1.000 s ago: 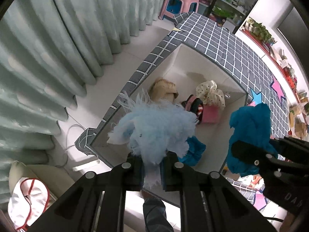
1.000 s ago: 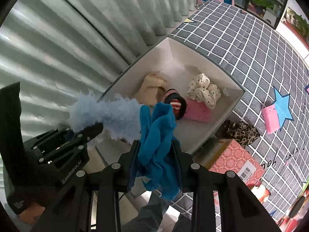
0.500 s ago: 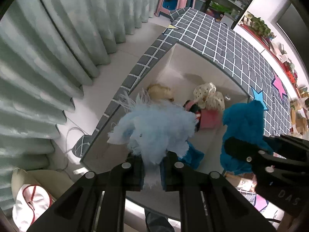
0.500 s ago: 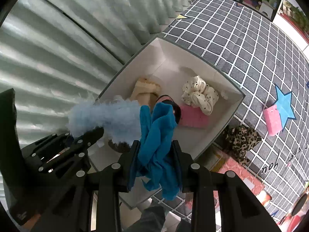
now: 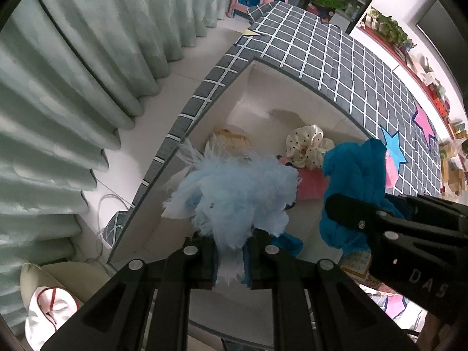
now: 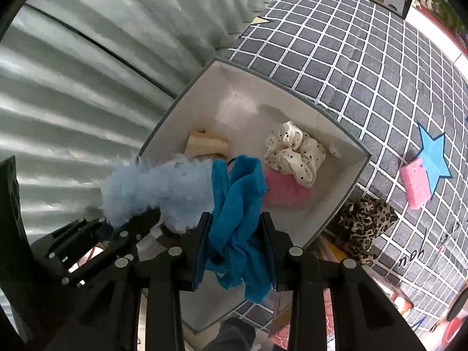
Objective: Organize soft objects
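My left claw (image 5: 231,259) is clenched on a fluffy pale-blue piece (image 5: 234,193), my right claw (image 6: 235,244) on a teal cloth (image 6: 237,204). Both hang above the white storage box (image 6: 348,181), ready to drop beside the spotted scrunchie (image 6: 295,149) already inside.

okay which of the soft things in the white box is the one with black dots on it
The cream scrunchie, lying toward the box's far right side above the plain pink piece; the tan item has no dots.
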